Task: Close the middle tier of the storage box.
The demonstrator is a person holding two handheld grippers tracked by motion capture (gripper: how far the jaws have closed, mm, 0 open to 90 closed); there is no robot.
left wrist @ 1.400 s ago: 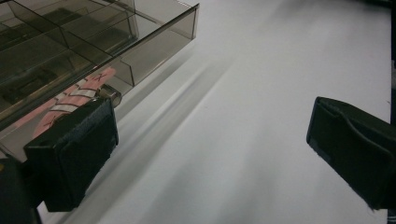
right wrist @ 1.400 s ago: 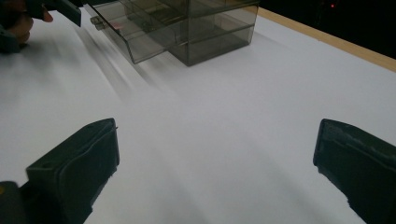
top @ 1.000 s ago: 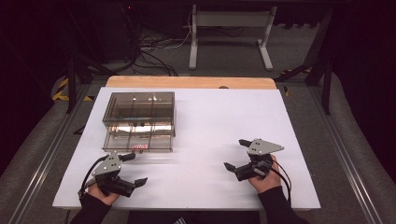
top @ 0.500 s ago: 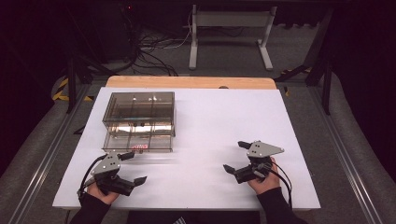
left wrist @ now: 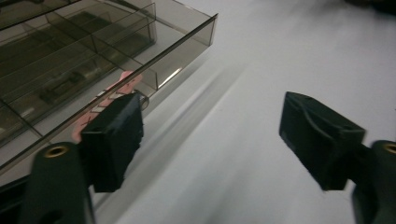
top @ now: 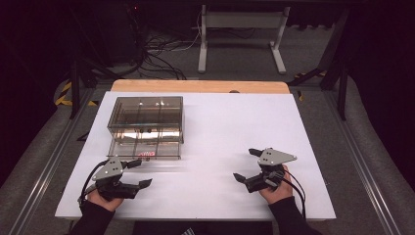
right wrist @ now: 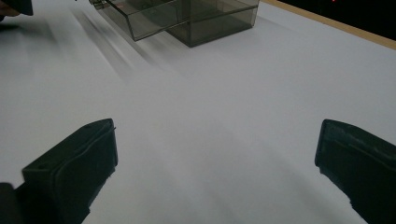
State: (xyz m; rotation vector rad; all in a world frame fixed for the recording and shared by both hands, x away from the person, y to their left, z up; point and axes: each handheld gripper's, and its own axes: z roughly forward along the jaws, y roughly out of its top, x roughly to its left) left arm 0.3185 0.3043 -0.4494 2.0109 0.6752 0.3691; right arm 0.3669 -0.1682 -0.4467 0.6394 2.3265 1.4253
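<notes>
The left gripper (top: 138, 173) is resting with jaws spread wide, holding nothing, the smoky transparent plastic compartment box (top: 146, 126) lying just ahead of it. Well apart, the right gripper (top: 247, 165) is gaping wide over the white table (top: 230, 122), gripping nothing

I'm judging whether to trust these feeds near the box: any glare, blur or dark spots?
High view: bright glare band across the smoked plastic box; surroundings beyond the white table are dark. Left gripper view: left gripper jaws sharp, table streaked with blur, pink item soft behind the box wall. Right gripper view: streaky blur near the box, right gripper jaws dim.
</notes>
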